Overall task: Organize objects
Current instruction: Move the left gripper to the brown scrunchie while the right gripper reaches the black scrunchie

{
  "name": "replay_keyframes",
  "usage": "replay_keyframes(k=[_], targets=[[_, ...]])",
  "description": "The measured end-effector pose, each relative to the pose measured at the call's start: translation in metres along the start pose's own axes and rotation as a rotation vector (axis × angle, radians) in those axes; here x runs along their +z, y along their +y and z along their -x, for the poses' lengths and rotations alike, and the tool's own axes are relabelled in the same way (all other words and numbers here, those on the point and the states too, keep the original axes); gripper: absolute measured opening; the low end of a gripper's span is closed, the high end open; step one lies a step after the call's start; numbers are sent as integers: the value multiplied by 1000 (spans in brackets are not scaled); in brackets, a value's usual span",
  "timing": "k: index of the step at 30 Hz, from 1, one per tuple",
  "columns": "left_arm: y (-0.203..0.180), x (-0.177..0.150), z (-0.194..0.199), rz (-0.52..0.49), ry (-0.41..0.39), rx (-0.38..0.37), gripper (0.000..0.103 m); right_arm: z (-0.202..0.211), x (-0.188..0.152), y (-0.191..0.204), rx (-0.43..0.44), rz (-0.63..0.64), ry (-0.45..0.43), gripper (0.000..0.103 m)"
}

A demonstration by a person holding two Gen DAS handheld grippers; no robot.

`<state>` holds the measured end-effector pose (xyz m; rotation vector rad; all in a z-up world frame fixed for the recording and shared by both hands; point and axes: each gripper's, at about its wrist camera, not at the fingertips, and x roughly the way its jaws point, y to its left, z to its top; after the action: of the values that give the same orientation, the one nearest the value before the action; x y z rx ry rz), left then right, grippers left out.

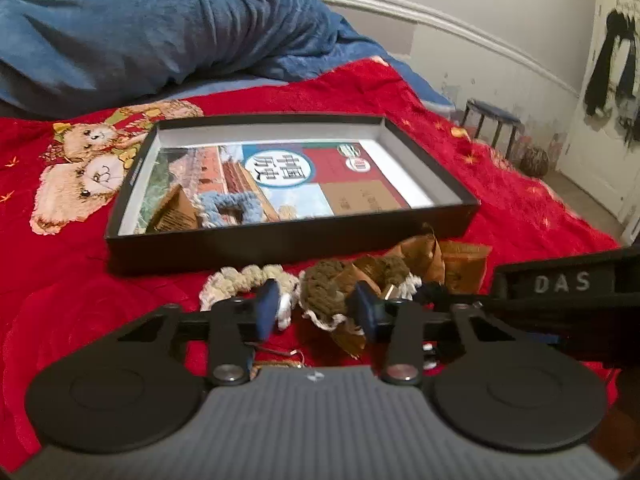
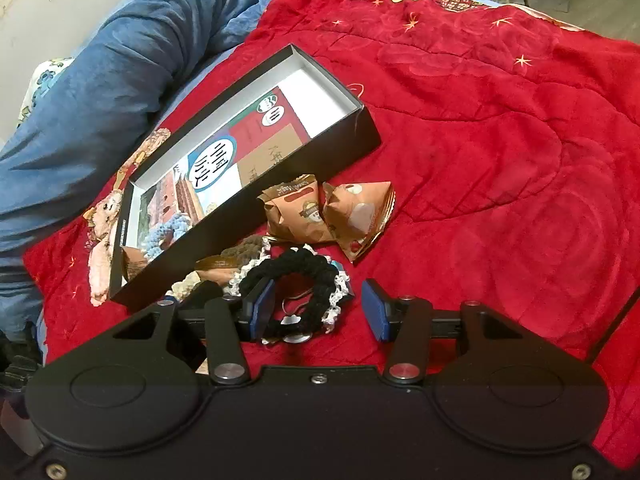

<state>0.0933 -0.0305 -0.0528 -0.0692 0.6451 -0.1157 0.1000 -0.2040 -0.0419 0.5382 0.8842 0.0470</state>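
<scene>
A shallow black box [image 1: 288, 240] lies on the red quilt, holding a book [image 1: 288, 172], a blue scrunchie [image 1: 224, 206] and a brown snack packet [image 1: 176, 212]. In front of it my left gripper [image 1: 318, 306] stands open around an olive-brown scrunchie [image 1: 324, 286]; the right pad touches it, the left pad stands apart. A cream scrunchie [image 1: 236, 276] lies just left. In the right wrist view my right gripper [image 2: 318, 312] is open around a black scrunchie with white lace [image 2: 304, 276]; a gap shows at its right pad. Two snack packets [image 2: 296, 212] [image 2: 360, 216] sit beyond, beside the box [image 2: 224, 236].
A rumpled blue blanket [image 1: 160, 32] lies behind the box. The red quilt [image 2: 500, 160] stretches wide to the right. A dark stool [image 1: 492, 120] and a white door [image 1: 600, 120] stand past the bed's right edge.
</scene>
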Motion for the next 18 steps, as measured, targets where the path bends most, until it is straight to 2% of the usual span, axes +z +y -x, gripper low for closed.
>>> replay_keyframes(k=[1, 2, 6, 8, 9, 11, 13, 14, 18], targets=[[-1, -2, -1, -3, 9, -6, 35, -1, -2, 0, -2, 1, 0, 48], [-2, -2, -2, -2, 14, -18, 26, -2, -4, 1, -5, -2, -7, 47], [-9, -4, -6, -27, 6, -27, 24, -2, -10, 2, -23, -19, -57, 33], [-9, -6, -9, -9, 21, -46, 28, -5, -11, 3, -50, -23, -73, 25], [-8, -7, -9, 2, 23, -45, 43, -6, -11, 3, -59, -30, -79, 23], [-7, -9, -10, 16, 32, -43, 46, -7, -12, 2, -57, -51, -86, 22], [-9, -11, -10, 13, 33, -39, 39, -8, -12, 2, -49, -59, -88, 22], [-10, -11, -11, 8, 35, -38, 28, -7, -12, 2, -48, -56, -90, 23], [-9, -11, -10, 36, 41, -47, 14, 0, -10, 2, -25, -62, -118, 17]])
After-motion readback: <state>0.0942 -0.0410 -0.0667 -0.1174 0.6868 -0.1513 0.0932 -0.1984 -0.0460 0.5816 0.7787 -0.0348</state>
